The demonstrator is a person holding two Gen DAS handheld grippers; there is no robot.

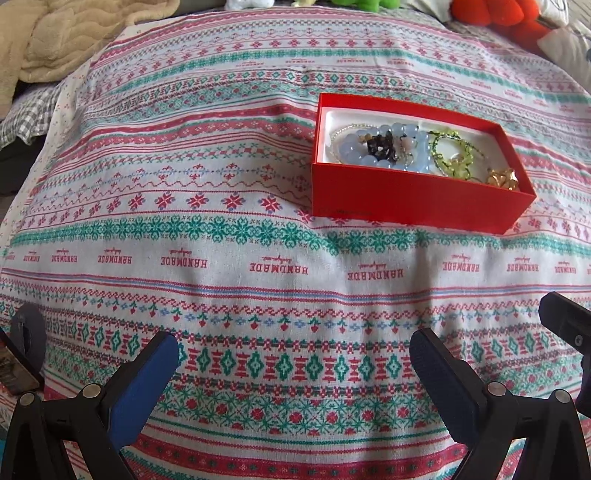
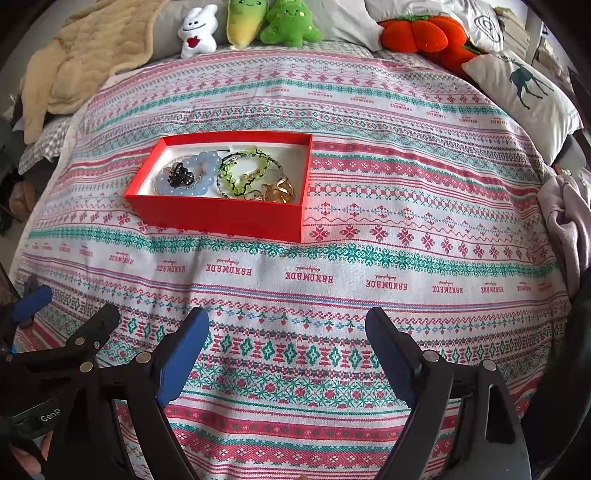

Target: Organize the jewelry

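In the red box (image 1: 417,199) we cannot separate the tangled small gold pieces (image 2: 277,191), and the orange plush (image 1: 495,14) is cut by the upper edge.

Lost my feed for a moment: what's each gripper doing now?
Left gripper: open, holding nothing.
Right gripper: open, holding nothing.

An open red box (image 2: 218,218) with a white lining sits flat on a patterned cloth. Inside, at the left, lies a bracelet of pale blue beads (image 2: 201,173) with a black clip (image 2: 181,175) on it. Beside it is a green beaded bracelet (image 2: 242,171), and gold jewelry (image 2: 279,192) fills the near right corner.
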